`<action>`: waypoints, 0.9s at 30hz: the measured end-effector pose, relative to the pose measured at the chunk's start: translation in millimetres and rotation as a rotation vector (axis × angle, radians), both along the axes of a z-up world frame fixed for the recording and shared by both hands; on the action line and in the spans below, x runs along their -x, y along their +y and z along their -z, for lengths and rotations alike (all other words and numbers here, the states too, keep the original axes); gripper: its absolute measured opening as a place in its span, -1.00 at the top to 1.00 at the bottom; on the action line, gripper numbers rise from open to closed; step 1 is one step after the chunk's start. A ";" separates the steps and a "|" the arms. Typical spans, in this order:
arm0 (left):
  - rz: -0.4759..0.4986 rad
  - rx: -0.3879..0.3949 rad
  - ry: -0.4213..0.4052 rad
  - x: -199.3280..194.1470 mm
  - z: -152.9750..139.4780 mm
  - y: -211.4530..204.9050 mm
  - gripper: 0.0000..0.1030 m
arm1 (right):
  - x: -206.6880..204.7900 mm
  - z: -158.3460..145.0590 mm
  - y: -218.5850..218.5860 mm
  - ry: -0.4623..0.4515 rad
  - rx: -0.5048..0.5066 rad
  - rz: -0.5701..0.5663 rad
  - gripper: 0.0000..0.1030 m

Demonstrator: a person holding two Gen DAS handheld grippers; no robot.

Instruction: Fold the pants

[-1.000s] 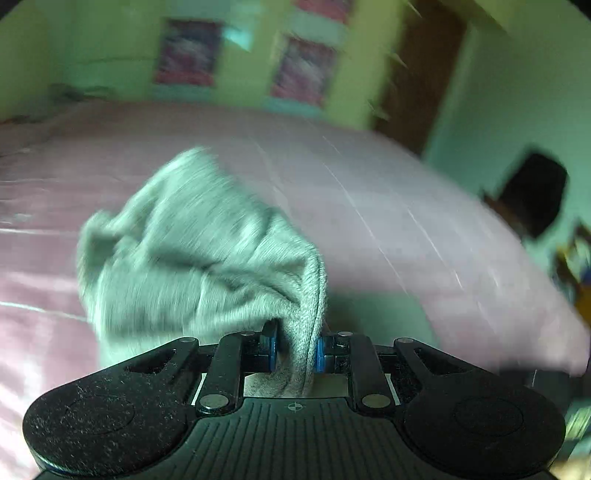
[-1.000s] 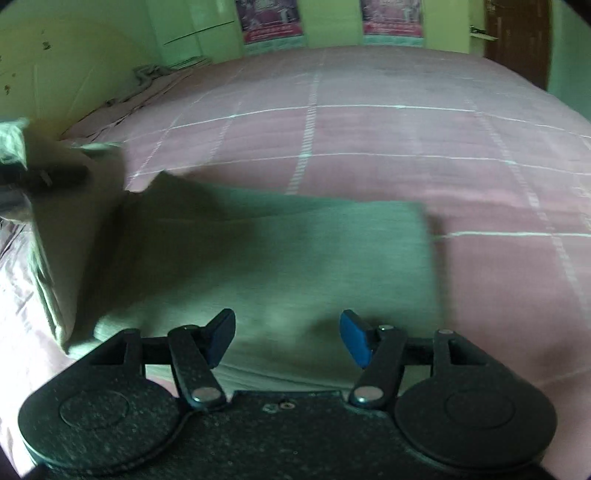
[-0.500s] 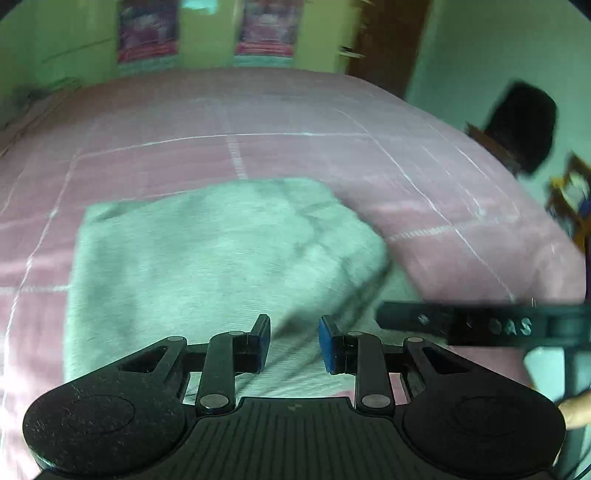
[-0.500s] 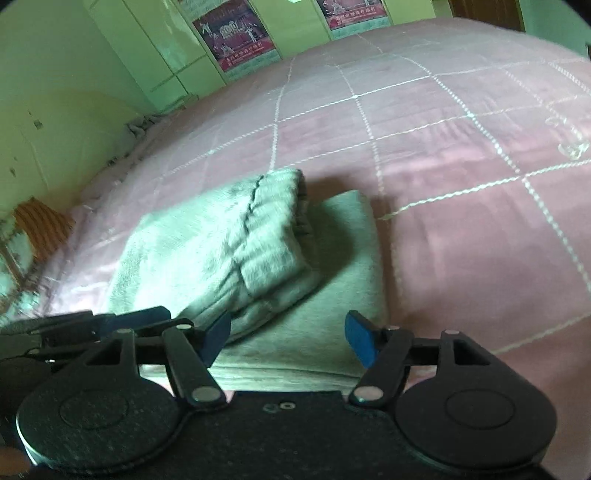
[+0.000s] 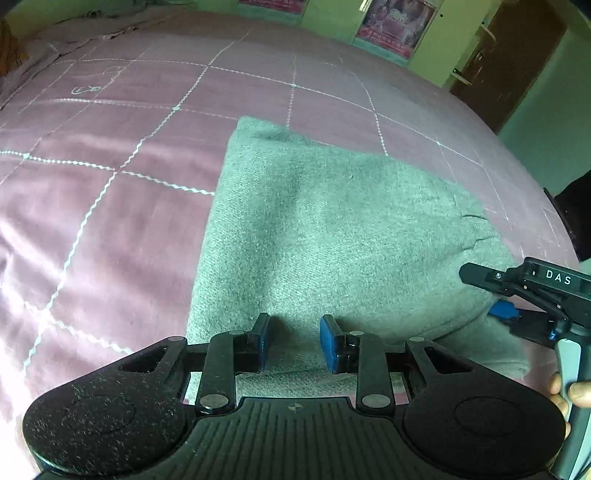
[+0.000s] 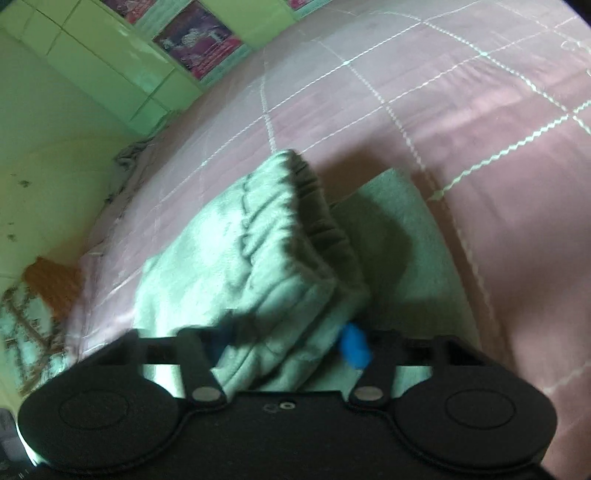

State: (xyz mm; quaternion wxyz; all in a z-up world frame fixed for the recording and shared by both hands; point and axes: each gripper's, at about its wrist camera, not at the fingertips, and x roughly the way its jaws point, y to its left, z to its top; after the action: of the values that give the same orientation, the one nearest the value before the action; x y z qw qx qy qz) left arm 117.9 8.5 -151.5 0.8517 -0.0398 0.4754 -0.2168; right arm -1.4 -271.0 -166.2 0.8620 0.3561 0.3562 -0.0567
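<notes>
The grey pants point(image 5: 332, 229) lie folded on the pink bed cover point(image 5: 110, 221). My left gripper point(image 5: 295, 343) hovers over their near edge, its jaws a little apart with only the flat cloth beneath them. In the right wrist view the pants point(image 6: 240, 258) show a thick upper fold with the ribbed waistband on top of a flatter layer. My right gripper point(image 6: 288, 339) straddles the near corner of that upper fold and its jaws are closing around it; the picture is blurred. The right gripper point(image 5: 482, 291) also shows in the left wrist view at the pants' right edge, held by a hand point(image 5: 565, 391).
The pink cover point(image 6: 480, 129) with white grid lines spreads wide around the pants. Green walls with posters point(image 5: 395, 22) stand behind the bed, with a brown door point(image 5: 517, 55) at the far right. A dark object point(image 5: 576, 214) sits beyond the bed's right edge.
My left gripper let go of the pants end it carried, and the pants now lie folded flat. My right gripper rolled, moved to the fold's corner, and its jaws have narrowed.
</notes>
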 end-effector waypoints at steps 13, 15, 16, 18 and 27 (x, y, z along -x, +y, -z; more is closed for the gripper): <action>0.073 -0.003 -0.037 27.2 -13.0 -22.1 0.40 | 64.7 -46.6 9.2 -0.103 0.227 -0.042 0.23; 0.082 -0.043 -0.054 30.0 -9.6 -29.8 0.37 | 66.6 -24.5 -7.3 -0.031 0.192 -0.010 0.16; 0.086 -0.053 -0.058 30.4 -11.5 -31.4 0.36 | 64.6 -12.3 -11.5 0.009 0.173 -0.017 0.14; 0.091 -0.055 -0.054 31.3 -13.0 -30.2 0.34 | 67.3 -11.3 -8.5 0.005 0.181 -0.019 -0.03; 0.082 -0.032 -0.076 29.5 -27.0 -31.8 0.30 | 78.9 -70.3 12.0 -0.125 0.422 -0.002 0.31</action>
State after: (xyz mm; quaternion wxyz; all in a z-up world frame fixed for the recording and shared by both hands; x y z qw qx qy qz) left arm 88.3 -23.4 -124.5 0.8600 0.0019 0.4474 -0.2453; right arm -80.4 -259.1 -95.8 0.9379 0.1702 0.2827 -0.1069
